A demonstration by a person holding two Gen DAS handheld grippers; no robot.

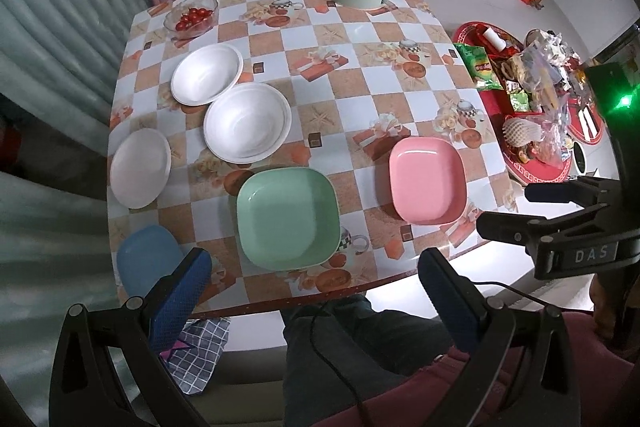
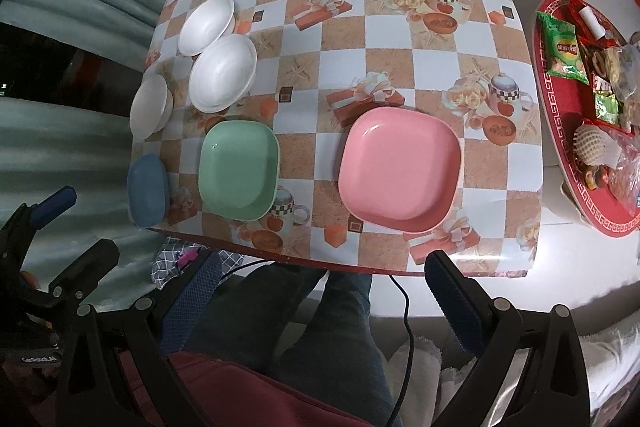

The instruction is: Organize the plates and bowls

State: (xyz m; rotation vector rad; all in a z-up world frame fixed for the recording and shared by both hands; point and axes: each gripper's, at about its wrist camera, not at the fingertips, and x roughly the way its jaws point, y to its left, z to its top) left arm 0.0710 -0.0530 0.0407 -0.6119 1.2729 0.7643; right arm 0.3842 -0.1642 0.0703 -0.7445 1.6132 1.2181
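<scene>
Both grippers, left gripper (image 1: 314,277) and right gripper (image 2: 324,285), hang wide open and empty, probably just short of the green plate (image 1: 287,217), pink plate (image 2: 400,163) beside it.

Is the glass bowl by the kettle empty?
No. The glass bowl holds small red cherry tomatoes, sitting together at its bottom.

glossy plastic pink plate (image 2: 400,163), green plate (image 1: 288,217); matt white bowls (image 1: 247,123); shiny tablecloth (image 1: 360,27).
</scene>
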